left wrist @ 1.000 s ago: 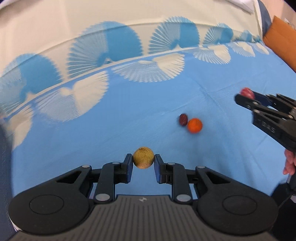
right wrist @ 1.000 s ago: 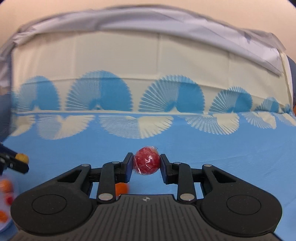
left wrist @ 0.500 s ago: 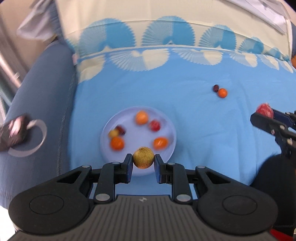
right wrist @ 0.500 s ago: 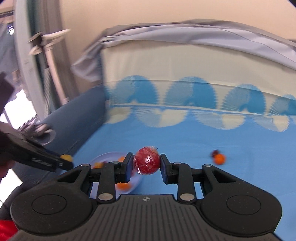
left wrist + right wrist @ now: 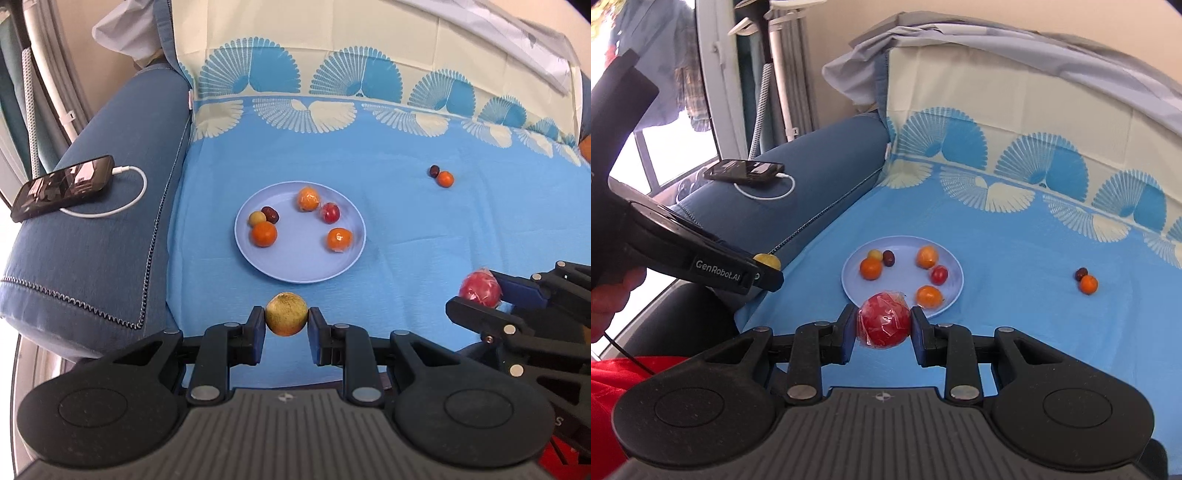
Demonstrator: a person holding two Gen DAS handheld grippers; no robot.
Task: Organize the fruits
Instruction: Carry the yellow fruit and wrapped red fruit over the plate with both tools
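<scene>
My left gripper (image 5: 286, 320) is shut on a yellow-brown round fruit (image 5: 286, 313), held just short of the near rim of a light blue plate (image 5: 295, 267). The plate (image 5: 853, 284) holds several small fruits: oranges, a red one, a dark one and a yellow one. My right gripper (image 5: 884, 325) is shut on a red fruit in plastic wrap (image 5: 884, 324), near the plate's front edge. It shows in the left wrist view (image 5: 480, 290) at the right. A small orange fruit (image 5: 445, 179) and a dark fruit (image 5: 434, 170) lie together on the blue cloth, far right.
A blue sofa arm (image 5: 92, 240) at the left carries a black phone (image 5: 62, 187) on a white charging cable (image 5: 125, 199). The patterned blue and cream cloth (image 5: 406, 229) covers the seat and backrest. A window and poles (image 5: 768, 74) stand beyond the arm.
Both grippers have swung left and pulled back with their fruits still held. The plate has come fully into view and now lies further ahead of both grippers.
</scene>
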